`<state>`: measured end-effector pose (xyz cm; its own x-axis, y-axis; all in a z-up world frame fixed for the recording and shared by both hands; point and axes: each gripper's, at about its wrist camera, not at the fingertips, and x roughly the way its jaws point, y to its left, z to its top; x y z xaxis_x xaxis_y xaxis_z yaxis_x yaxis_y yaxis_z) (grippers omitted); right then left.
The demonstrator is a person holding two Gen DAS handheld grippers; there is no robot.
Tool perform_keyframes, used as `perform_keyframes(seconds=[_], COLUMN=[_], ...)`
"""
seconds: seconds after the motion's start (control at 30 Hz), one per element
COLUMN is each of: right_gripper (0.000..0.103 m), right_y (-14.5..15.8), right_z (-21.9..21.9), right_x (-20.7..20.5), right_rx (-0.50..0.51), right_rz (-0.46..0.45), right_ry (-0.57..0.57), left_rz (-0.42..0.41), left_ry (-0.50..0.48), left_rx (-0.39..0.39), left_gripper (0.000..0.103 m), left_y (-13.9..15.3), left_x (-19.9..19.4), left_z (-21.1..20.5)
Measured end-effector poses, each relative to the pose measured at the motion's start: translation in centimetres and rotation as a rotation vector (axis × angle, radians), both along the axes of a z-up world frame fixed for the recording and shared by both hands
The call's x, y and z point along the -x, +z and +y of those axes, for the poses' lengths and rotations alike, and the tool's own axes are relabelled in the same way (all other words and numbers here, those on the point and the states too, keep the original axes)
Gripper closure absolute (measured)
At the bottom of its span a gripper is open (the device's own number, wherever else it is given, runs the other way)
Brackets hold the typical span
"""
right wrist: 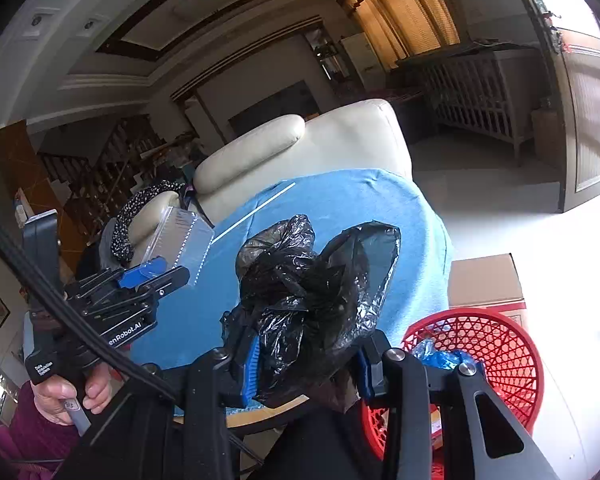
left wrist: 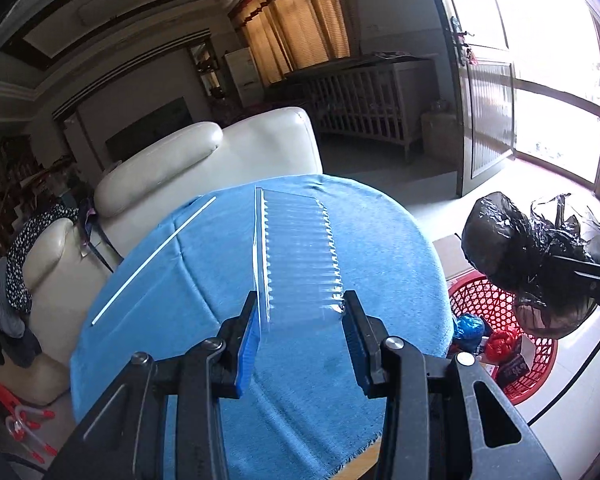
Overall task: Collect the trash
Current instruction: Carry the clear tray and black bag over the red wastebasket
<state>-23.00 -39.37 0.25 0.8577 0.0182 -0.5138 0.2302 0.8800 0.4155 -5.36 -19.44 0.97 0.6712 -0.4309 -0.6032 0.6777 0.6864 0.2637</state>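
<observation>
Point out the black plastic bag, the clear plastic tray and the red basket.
black plastic bag (right wrist: 312, 300), right wrist view, on its crumpled middle.
clear plastic tray (left wrist: 300, 252), left wrist view, on its ribbed middle.
red basket (right wrist: 496, 344), right wrist view, on its lattice wall.

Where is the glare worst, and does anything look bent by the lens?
Left wrist view: the bright glass doorway is blown out white. Right wrist view: the pale floor washes out; the ceiling mouldings curve strongly.

Black crumpled bag (right wrist: 312, 300), red lattice basket (right wrist: 496, 344), blue tablecloth (left wrist: 204, 280), cream sofa (left wrist: 204, 160).
</observation>
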Motion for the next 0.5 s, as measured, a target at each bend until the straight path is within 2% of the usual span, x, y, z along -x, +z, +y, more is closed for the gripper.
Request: perform_keyframes(seconds=[0.5], right_gripper=[0.063], right_y=[-0.2], right_z=[-0.8], right_x=[1.6], right_rx=[-0.023], right_rz=[-0.019], right_ry=[-0.037], left_rz=[-0.013], left_ry=[-0.04], left_rx=[-0.038], left_gripper=[0.061], left_y=[-0.4], left_x=[1.7], left_z=[-2.0])
